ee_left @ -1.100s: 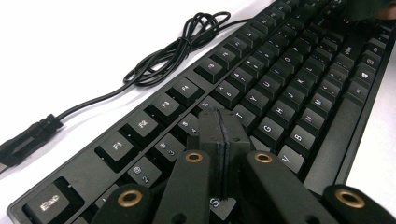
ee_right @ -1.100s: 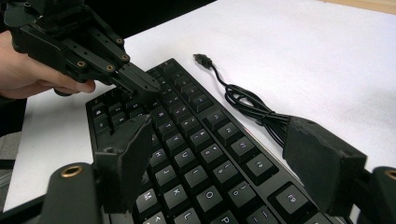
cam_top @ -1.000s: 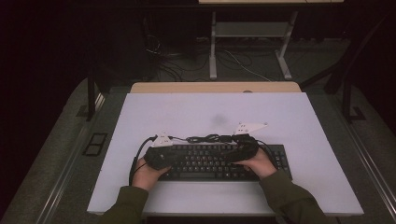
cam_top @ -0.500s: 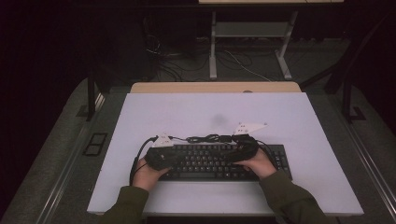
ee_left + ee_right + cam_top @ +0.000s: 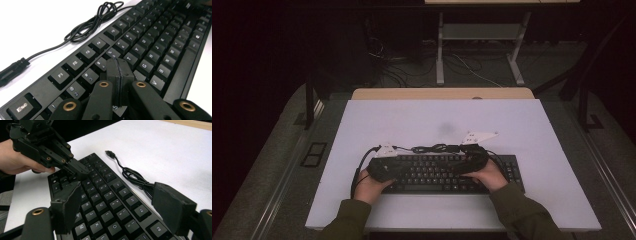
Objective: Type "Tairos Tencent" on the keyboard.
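The long black plastic keyboard (image 5: 447,173) lies along the near edge of the white bench (image 5: 412,125). The left tool (image 5: 117,82), shut and empty, hovers over its letter keys; the right tool (image 5: 120,205) gapes above.

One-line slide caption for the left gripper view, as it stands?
Shut left hand-held gripper poised over the black keyboard, its bundled cable lying on the white table.

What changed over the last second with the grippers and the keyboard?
Nothing visibly changed. The left gripper stays shut, its tips down among the keys of the keyboard; the right gripper stays open over the keys, holding nothing. The keyboard and its bundled cable lie where they were on the table.
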Action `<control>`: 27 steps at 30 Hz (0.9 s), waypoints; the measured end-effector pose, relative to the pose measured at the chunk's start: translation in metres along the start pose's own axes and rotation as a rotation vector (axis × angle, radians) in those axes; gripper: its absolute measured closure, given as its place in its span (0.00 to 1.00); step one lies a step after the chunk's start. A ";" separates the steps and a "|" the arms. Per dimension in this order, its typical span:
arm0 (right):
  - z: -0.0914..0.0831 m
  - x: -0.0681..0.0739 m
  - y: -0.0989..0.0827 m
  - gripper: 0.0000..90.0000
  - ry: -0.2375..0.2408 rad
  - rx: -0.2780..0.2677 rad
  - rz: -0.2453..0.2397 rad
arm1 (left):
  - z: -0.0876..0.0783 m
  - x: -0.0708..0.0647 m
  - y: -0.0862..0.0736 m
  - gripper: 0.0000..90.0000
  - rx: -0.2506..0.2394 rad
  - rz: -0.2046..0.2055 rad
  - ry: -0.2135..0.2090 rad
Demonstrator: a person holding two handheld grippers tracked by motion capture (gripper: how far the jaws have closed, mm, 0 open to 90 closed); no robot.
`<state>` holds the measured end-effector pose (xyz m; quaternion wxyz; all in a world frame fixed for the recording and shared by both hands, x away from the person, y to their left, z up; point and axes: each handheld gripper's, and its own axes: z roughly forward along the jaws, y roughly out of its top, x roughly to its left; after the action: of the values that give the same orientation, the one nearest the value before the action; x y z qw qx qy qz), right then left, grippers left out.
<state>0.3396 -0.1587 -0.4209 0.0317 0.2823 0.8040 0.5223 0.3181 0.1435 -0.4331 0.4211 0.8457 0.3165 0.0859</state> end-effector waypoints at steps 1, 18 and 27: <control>0.000 0.000 0.000 0.26 -0.001 -0.001 -0.003 | -0.001 0.000 0.000 0.99 -0.003 0.002 -0.002; -0.001 0.008 0.005 0.24 0.052 -0.008 0.004 | -0.010 0.000 0.000 0.73 -0.048 -0.022 -0.011; 0.003 0.015 0.005 0.41 0.075 0.010 -0.009 | -0.014 0.000 0.000 0.47 -0.060 -0.019 -0.003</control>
<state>0.3305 -0.1480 -0.4140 0.0023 0.2591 0.8084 0.5285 0.3117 0.1528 -0.4241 0.4474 0.8298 0.3211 0.0900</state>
